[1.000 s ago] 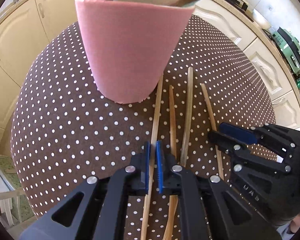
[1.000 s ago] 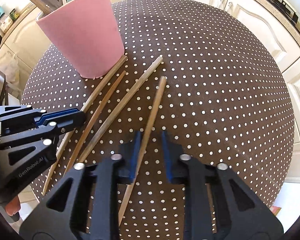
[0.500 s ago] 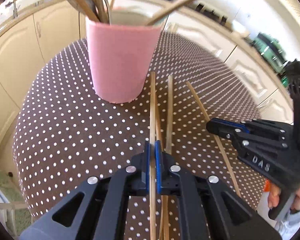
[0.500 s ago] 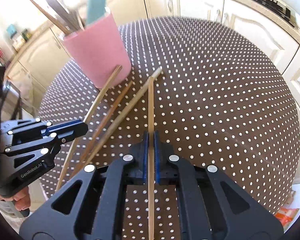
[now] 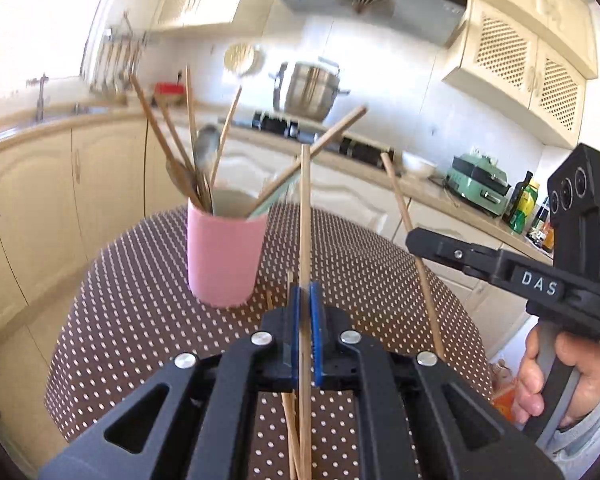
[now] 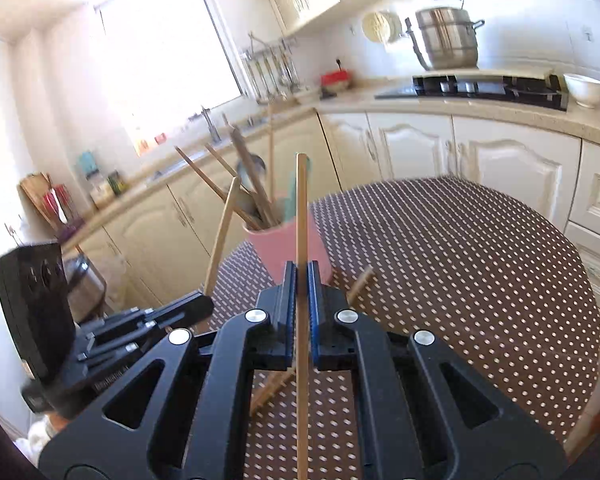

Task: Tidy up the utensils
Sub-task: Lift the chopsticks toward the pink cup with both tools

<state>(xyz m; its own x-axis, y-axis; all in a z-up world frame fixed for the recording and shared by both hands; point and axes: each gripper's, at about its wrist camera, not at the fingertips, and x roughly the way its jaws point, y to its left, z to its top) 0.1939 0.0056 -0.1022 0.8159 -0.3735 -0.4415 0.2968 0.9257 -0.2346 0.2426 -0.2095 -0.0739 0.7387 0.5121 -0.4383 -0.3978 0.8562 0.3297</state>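
A pink cup with several wooden utensils stands on the brown dotted table; it also shows in the right wrist view. My left gripper is shut on a wooden chopstick, lifted and pointing up beside the cup. My right gripper is shut on another chopstick, also raised upright. The right gripper shows in the left wrist view with its chopstick. Two chopsticks still lie on the table.
Cream kitchen cabinets and a counter ring the table. A hob with a steel pot is at the back. A green appliance and bottles stand on the counter to the right.
Both grippers have lifted their chopsticks off the table and tilted up, so the views now look across the kitchen instead of down at the table.
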